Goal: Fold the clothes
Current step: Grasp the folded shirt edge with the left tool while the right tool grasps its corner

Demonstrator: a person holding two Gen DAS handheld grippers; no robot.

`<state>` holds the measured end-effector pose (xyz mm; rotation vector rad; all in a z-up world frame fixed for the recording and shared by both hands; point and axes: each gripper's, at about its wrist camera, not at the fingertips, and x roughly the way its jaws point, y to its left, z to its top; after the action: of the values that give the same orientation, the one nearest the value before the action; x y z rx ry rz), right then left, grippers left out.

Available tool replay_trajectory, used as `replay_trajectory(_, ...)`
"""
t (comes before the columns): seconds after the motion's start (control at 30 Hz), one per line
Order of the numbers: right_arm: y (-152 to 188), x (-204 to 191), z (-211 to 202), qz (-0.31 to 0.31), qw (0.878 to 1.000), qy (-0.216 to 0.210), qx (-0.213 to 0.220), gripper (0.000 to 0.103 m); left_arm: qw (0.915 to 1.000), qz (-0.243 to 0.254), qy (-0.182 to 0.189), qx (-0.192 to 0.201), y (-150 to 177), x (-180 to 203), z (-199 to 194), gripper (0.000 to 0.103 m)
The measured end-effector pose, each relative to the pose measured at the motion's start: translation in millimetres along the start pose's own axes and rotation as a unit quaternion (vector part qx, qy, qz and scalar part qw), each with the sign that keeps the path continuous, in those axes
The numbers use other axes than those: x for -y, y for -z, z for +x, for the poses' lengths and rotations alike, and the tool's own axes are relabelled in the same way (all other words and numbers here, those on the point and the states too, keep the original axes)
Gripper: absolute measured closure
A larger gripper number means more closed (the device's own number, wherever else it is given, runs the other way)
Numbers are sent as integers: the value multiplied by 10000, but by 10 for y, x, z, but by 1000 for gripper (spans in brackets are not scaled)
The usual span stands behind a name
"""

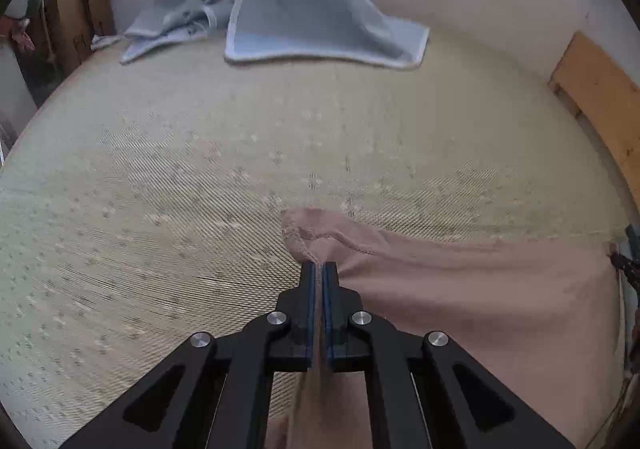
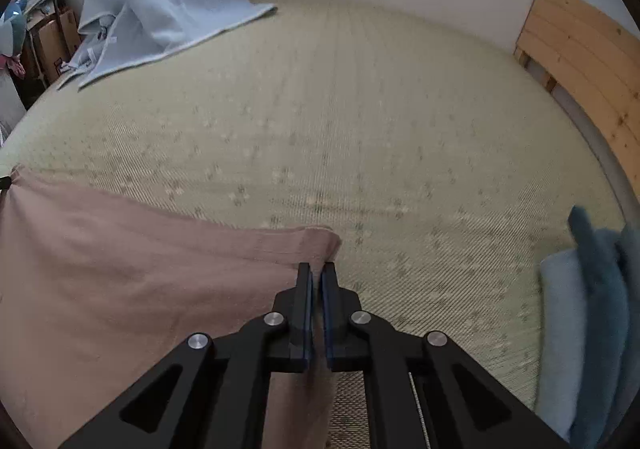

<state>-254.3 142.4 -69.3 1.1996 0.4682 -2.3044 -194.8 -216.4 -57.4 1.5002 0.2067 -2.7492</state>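
Observation:
A dusty pink garment (image 1: 480, 289) is stretched over the pale green woven mat (image 1: 200, 169) of a bed. In the left wrist view my left gripper (image 1: 319, 265) is shut on the garment's left corner, whose hem bunches just above the fingertips. The cloth runs off to the right. In the right wrist view my right gripper (image 2: 317, 267) is shut on the pink garment (image 2: 120, 269) at its right corner, and the cloth spreads away to the left. Fabric hangs down between both pairs of fingers.
A light blue blanket (image 1: 304, 9) lies heaped at the far side of the bed against the wall. Blue folded clothes (image 2: 592, 309) sit at the right edge of the mat (image 2: 360, 109). A wooden headboard (image 2: 588, 61) stands to the right. Cardboard boxes (image 1: 76, 21) are at far left.

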Motion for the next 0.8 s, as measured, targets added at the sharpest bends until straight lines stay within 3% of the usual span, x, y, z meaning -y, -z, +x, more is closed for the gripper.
replay_trajectory(0.3, -234, -191, -229, -223, 9991, -23, 358, 101, 9994, -79, -230, 238, -19, -225, -413, 101)
replay_trajectory(0.8, -236, -237, 183, -287, 9990, 345, -7, 99, 9958, -218, -843, -299, 42, -180, 377, 100)
